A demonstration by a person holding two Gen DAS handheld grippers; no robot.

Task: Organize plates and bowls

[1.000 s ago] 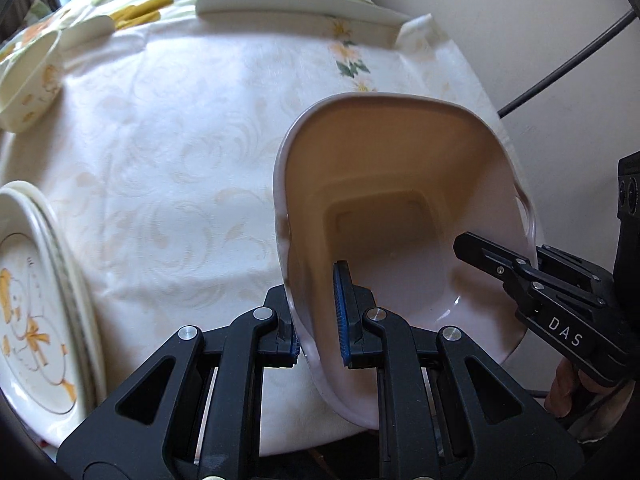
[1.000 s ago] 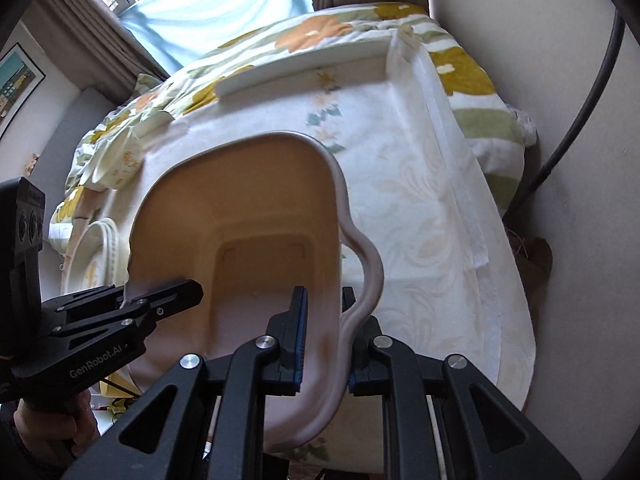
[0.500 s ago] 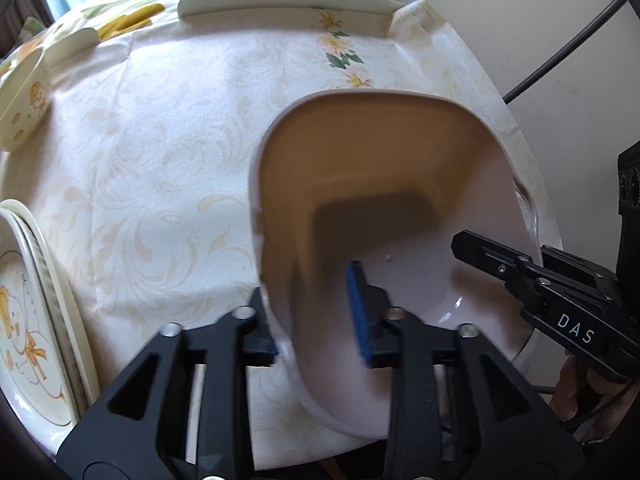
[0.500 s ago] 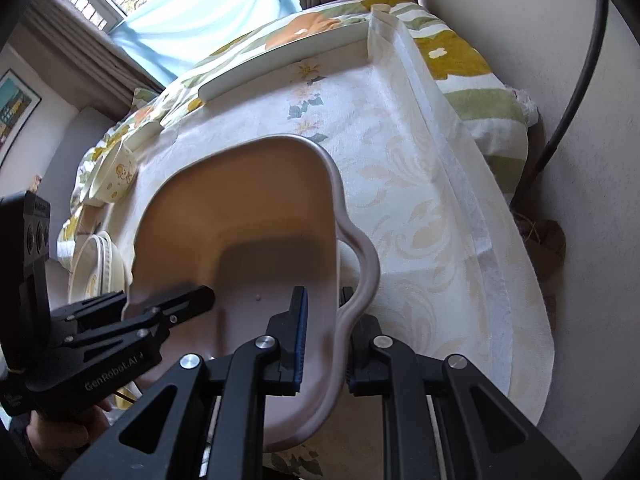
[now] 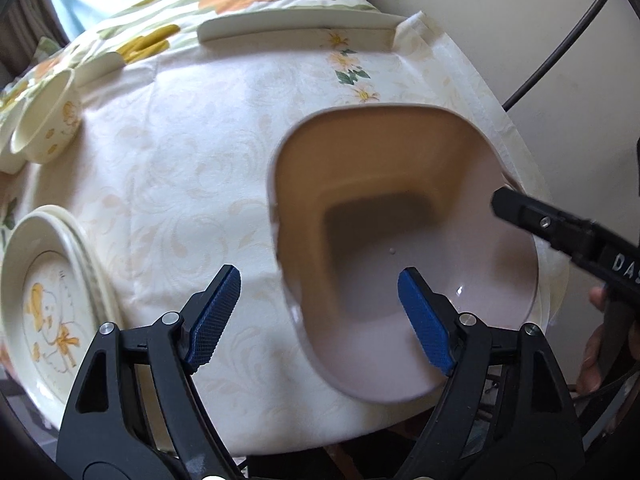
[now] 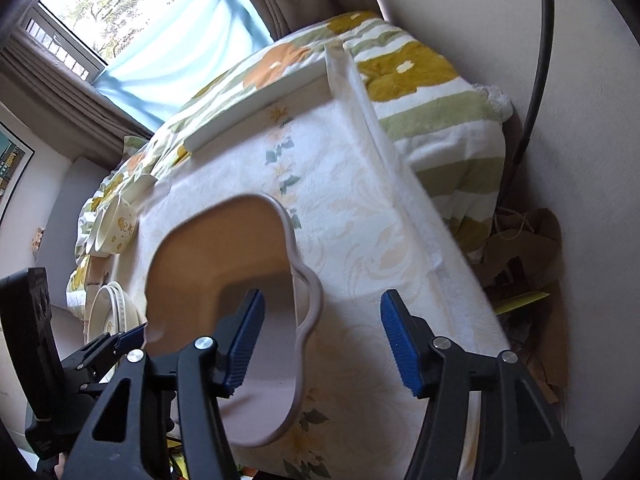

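You are opening both grippers, left gripper (image 5: 320, 312) and right gripper (image 6: 322, 340), fingers straddling opposite rims of the pink bowl (image 5: 400, 216) unpinched, resting on the bench (image 5: 180, 184).

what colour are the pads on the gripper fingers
Blue, with a ribbed texture; the pads show best in the left wrist view.

left hand-held gripper (image 5: 320, 312) is opening astride the pink basin's (image 5: 400, 208) near rim, pads clear.
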